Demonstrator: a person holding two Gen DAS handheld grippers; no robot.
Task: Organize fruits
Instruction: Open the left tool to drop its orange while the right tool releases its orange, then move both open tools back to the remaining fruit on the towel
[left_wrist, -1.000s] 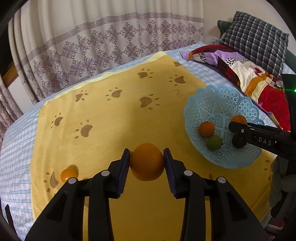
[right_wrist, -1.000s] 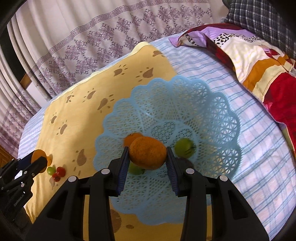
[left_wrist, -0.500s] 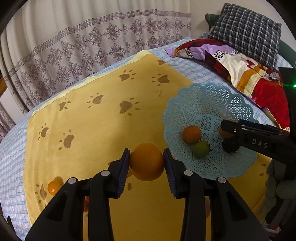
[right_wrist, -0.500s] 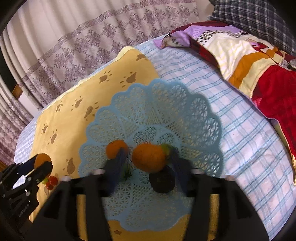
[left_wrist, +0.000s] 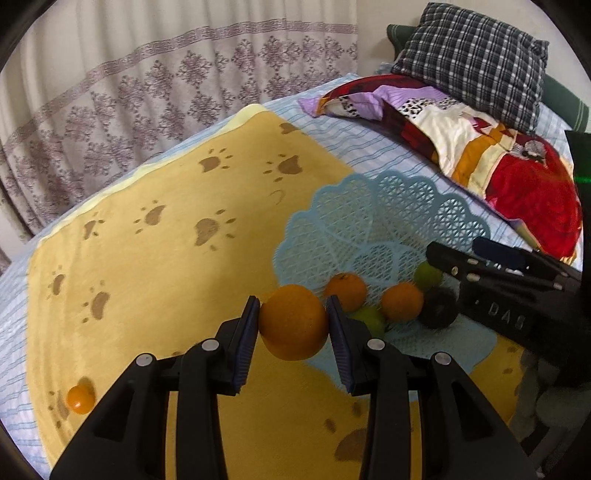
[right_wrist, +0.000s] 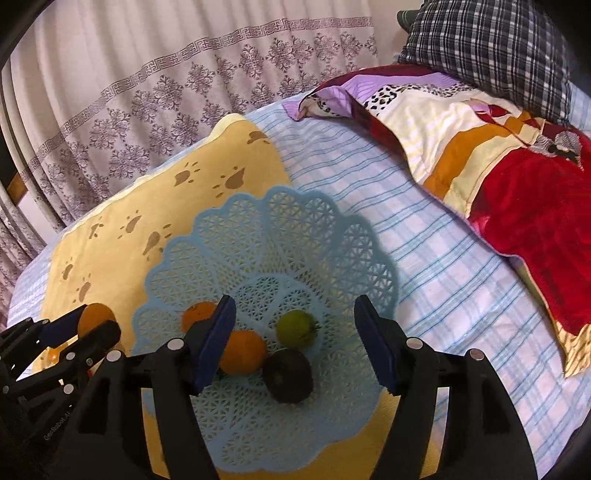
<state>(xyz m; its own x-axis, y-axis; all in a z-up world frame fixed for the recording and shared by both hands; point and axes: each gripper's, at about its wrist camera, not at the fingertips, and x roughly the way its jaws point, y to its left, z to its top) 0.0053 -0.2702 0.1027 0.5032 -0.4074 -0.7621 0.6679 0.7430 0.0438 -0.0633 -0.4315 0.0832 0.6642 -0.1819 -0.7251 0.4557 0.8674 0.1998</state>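
My left gripper (left_wrist: 292, 323) is shut on a large orange (left_wrist: 293, 321), held above the yellow blanket just left of the blue lattice basket (left_wrist: 388, 206). My right gripper (right_wrist: 295, 339) is open and empty above the basket (right_wrist: 295, 221). In the basket lie two oranges (right_wrist: 242, 350) (right_wrist: 197, 314), a green lime (right_wrist: 297, 328) and a dark avocado (right_wrist: 288, 374). Another green fruit (left_wrist: 369, 319) shows in the left wrist view. A small orange (left_wrist: 79, 398) lies on the blanket at the far left. The left gripper with its orange (right_wrist: 94, 317) shows in the right wrist view.
A yellow paw-print blanket (left_wrist: 166, 240) covers a blue checked bedsheet (right_wrist: 424, 240). A colourful quilt (right_wrist: 498, 147) and a plaid pillow (left_wrist: 472, 62) lie at the right. A patterned curtain (left_wrist: 147, 92) hangs behind.
My right gripper opened and let its orange go into the basket, then drew back. My left gripper carried its orange rightward, nearer the basket.
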